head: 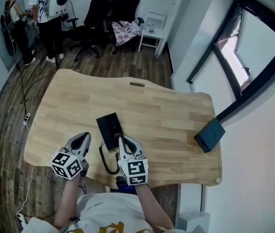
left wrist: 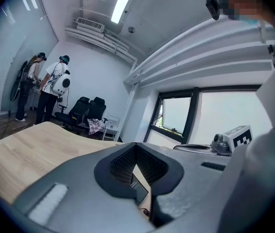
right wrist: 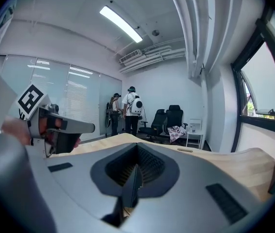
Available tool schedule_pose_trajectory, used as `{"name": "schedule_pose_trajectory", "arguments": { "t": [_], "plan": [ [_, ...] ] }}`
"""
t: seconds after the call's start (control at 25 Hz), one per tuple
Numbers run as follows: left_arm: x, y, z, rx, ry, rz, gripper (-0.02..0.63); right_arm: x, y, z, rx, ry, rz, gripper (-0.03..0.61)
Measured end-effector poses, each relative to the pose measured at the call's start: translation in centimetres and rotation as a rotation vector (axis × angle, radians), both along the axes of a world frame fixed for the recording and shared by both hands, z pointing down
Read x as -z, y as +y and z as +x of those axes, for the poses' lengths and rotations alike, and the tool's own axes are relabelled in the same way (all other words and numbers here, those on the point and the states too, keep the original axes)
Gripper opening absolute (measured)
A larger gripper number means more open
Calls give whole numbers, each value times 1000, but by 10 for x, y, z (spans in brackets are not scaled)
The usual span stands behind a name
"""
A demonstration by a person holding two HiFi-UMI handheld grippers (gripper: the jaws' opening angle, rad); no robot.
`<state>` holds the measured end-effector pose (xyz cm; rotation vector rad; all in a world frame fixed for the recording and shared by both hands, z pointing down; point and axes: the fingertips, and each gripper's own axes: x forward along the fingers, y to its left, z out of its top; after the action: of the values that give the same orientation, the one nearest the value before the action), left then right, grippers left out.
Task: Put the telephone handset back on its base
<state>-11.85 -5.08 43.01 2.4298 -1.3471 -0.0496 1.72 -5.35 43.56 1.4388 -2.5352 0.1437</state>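
Note:
A black telephone (head: 110, 129) lies flat at the middle of the wooden table (head: 166, 115). I cannot tell its handset from its base. Its coiled cord (head: 109, 164) loops toward the near edge. My left gripper (head: 82, 136) hovers just left of the phone, its jaws shut on nothing. My right gripper (head: 126, 141) sits at the phone's near right corner, its jaws together and empty as far as I can see. In the left gripper view, the closed jaws (left wrist: 136, 152) leave a slit that shows a corner of the telephone (left wrist: 140, 191). In the right gripper view the right gripper (right wrist: 136, 165) fills the lower frame.
A dark blue box (head: 209, 135) stands at the table's right edge. A small slot (head: 137, 84) is cut near the far edge. Behind the table are black office chairs (head: 113, 11), a white side table (head: 152, 33) and two people (head: 47, 13) at the back left.

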Motion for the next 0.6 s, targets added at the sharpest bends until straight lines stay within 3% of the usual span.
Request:
{"name": "schedule_pose_trajectory", "arguments": {
  "t": [0.6],
  "plan": [
    [-3, 5, -9, -20, 19, -19, 3, -8, 0, -8, 18, 10, -25, 6]
  ]
}}
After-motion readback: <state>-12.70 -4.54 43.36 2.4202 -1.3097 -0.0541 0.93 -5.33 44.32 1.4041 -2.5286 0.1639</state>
